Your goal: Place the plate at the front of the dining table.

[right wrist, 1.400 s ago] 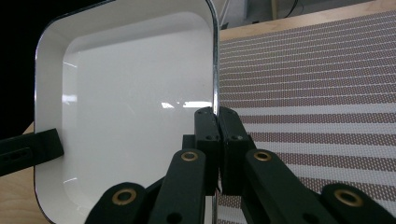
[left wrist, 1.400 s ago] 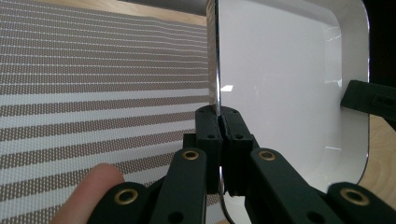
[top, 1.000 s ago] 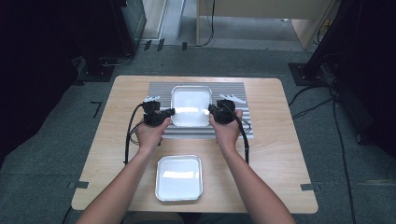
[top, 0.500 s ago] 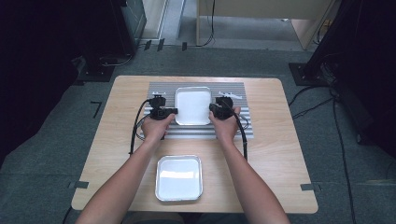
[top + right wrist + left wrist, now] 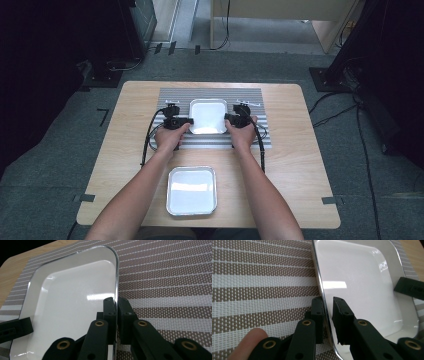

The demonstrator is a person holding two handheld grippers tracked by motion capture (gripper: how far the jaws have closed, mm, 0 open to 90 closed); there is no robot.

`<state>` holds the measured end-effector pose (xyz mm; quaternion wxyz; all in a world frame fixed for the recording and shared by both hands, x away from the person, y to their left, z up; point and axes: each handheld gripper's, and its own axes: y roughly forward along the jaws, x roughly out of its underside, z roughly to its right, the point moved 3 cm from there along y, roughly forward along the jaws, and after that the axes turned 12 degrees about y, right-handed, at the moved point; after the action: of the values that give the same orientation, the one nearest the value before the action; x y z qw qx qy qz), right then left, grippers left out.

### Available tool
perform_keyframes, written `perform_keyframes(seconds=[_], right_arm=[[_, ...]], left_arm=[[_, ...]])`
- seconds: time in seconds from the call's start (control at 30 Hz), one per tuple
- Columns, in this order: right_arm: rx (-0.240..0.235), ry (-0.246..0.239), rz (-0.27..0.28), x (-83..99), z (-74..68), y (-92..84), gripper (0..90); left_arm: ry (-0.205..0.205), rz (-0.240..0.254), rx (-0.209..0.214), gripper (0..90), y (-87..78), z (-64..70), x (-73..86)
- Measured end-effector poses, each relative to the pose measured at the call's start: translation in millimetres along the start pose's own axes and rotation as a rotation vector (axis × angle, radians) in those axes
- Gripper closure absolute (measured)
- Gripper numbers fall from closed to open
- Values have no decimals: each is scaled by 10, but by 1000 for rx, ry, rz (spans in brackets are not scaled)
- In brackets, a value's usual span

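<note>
White tray (image 5: pixel 207 116): square, rounded corners, shiny raised rim; sits on the striped mat at the far middle of the table, held between the two grippers. Inside glossy, with a bright light patch near its near edge.
Left gripper (image 5: pixel 327 312): at the tray's left rim; jaws straddle the rim, one outside over the mat, one inside over the white surface. Narrow gap on the inner side, so not quite closed flat on the rim; seems to pinch it loosely. Fingertip (image 5: pixel 249 340) at the lower left of the left gripper view.
Right gripper (image 5: pixel 116 312): at the tray's right rim; jaws nearly together with the rim squeezed between them, one pad inside the tray, one outside over the mat.
Left hand (image 5: pixel 169 137): wrapped round its gripper, near the mat's near-left part, black cable looping down toward the near-left.
Right hand (image 5: pixel 241 137): same pose on the right, cable trailing toward the near-right.
Striped mat (image 5: pixel 176 99): woven, brown and white bands, lying flat across the far half of the table.
Second tray (image 5: pixel 192 190): metal-rimmed, pale inside, near the table's near edge between the forearms, well apart from the white tray.
Table (image 5: pixel 300 165): light wood, rounded corners.
</note>
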<state>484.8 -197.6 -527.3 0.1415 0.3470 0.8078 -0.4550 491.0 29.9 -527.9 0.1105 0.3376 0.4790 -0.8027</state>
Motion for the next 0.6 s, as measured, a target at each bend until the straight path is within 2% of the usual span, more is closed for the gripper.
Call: perform_keyframes(seconds=[0.17, 0.2, 0.23, 0.27, 0.47, 0.6], right_arm=[[-28, 24, 7, -31, 84, 26, 803], [-49, 37, 12, -51, 105, 5, 777], [-49, 37, 12, -51, 105, 5, 777], [-67, 45, 20, -68, 111, -42, 772], [-83, 45, 23, -55, 105, -194, 796], [-80, 45, 15, 43, 145, -307, 805]], left_arm=[[-4, 29, -6, 726, -41, 35, -37], [-10, 53, 5, 668, -80, 55, -65], [-10, 53, 5, 662, -80, 55, -65], [7, 63, 2, 656, -121, 67, -79], [28, 50, 8, 664, -197, 97, -70], [28, 25, 2, 676, -200, 139, -22]])
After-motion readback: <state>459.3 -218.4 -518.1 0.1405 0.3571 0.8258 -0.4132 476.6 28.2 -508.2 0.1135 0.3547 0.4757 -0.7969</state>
